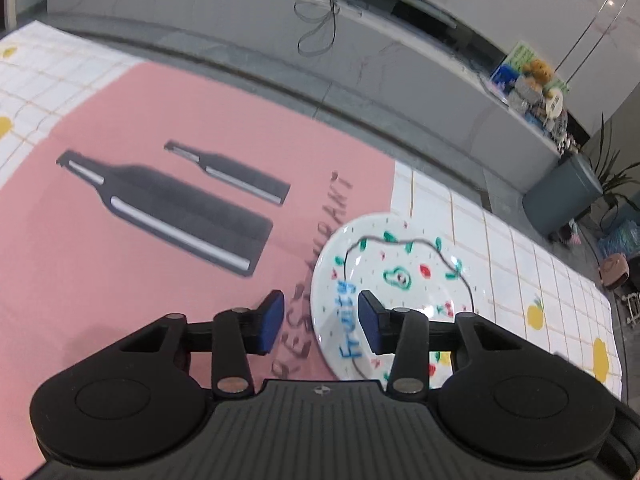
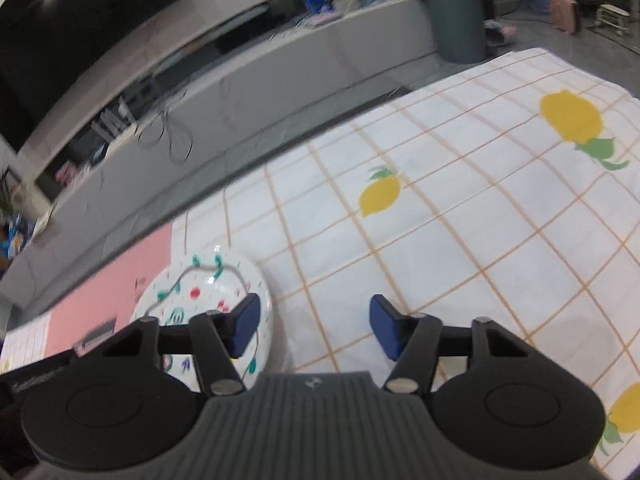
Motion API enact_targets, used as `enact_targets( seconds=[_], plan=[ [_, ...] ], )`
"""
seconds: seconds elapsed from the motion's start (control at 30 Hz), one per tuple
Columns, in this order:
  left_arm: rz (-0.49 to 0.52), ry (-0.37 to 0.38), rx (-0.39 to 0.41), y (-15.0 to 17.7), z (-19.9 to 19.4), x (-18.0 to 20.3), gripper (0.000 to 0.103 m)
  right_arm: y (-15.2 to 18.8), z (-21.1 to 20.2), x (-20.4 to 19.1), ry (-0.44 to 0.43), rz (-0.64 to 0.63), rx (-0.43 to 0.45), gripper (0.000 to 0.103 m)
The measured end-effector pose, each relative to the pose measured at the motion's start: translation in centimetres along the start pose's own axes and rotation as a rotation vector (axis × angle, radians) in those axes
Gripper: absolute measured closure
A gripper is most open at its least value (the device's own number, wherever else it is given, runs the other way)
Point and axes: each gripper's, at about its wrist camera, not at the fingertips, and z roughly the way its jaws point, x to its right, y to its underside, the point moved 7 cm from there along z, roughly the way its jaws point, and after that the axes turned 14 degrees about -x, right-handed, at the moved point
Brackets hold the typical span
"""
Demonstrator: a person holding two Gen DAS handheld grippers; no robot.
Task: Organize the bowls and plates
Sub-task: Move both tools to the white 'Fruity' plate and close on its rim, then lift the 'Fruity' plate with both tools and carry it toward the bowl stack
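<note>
White ceramic plate [image 1: 400, 292] lies on the worktop [image 2: 460, 220] at the pink mat's [image 1: 120, 240] edge, and my left tongs [image 1: 322, 322] and right tongs [image 2: 314, 328], both released, should straddle opposite rims before clenching evenly.

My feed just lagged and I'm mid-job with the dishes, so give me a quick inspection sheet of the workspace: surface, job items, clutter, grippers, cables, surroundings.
Surface: lemon-print grid tablecloth with a pink bottle-print placemat on it.
Job's things: one painted plate, straddling the placemat's edge; no bowls in view.
Clutter: nothing seen on the table.
Grippers: left gripper open, the plate's near-left rim between its pads, contact unclear; right gripper open over the cloth, its left pad over the plate's right edge.
Cables: looped black cable on the grey bench.
Surroundings: grey bin, potted plant, packages on the bench.
</note>
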Motion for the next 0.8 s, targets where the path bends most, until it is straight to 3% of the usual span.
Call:
enact_targets(
  seconds=[0.07, 0.17, 0.3, 0.8],
  plan=[
    [0.010, 0.008, -0.001, 0.0, 0.1, 0.2, 0.060, 0.2, 0.1, -0.3, -0.012, -0.016, -0.005, 0.054],
    [0.020, 0.013, -0.005, -0.1, 0.2, 0.6, 0.068, 0.5, 0.4, -0.8, -0.016, -0.046, -0.017, 0.070],
    [0.078, -0.040, -0.012, 0.1, 0.4, 1.4, 0.074, 0.6, 0.7, -1.3, -0.076, -0.044, -0.079, 0.090],
    [0.091, -0.060, -0.066, 1.9, -0.2, 1.3, 0.083, 1.4, 0.1, -1.2, -0.057, 0.024, -0.162, 0.095]
  ],
)
